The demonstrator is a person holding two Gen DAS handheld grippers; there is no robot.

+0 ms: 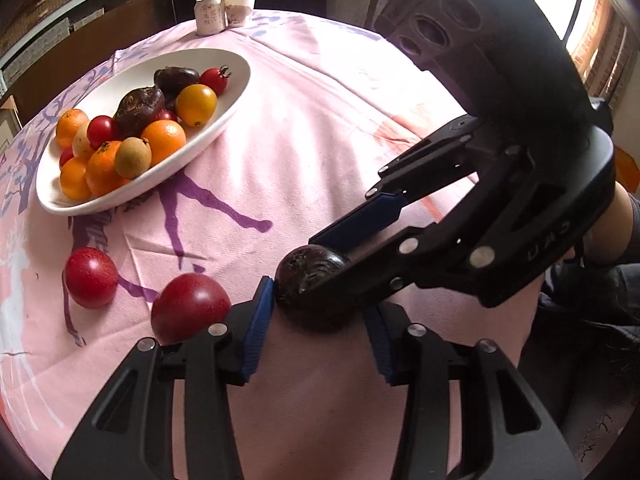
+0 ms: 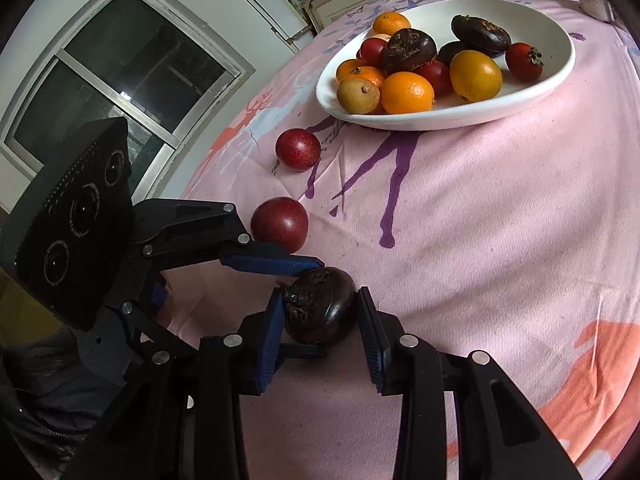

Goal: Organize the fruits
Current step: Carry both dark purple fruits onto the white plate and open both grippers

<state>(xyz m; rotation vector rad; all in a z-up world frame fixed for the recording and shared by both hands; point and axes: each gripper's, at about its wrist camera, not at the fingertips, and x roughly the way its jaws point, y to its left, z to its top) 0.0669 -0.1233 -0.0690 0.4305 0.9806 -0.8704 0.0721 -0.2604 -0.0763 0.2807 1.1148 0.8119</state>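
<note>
Bracketing the dark water chestnut (image 2: 320, 312) with the right gripper (image 2: 320, 294), pressing one pad against the skin and bringing the other just beside it or barely touching; not possible to tell whether really clamping. Closing around the same fruit with the left gripper (image 1: 318, 300) from a crossing direction, likewise not showing clearly whether gripping or only resting. Sitting low over the pink tablecloth (image 2: 480, 240) near its front edge, just beside the nearer red plum (image 2: 280, 224) and well apart from the white oval dish (image 2: 440, 120). Probably sharing or handing over one pick: letting only one gripper be carrying, squeezing across the smooth round flanks and not across the wrinkled crown, opening the other one fully before lifting. Then rising straight, avoiding nudging the nearer plum toward the table edge, and aiming at the bare end of the dish, not at the heap of mandarins (image 2: 406, 92), seemingly ready for rolling.
</note>
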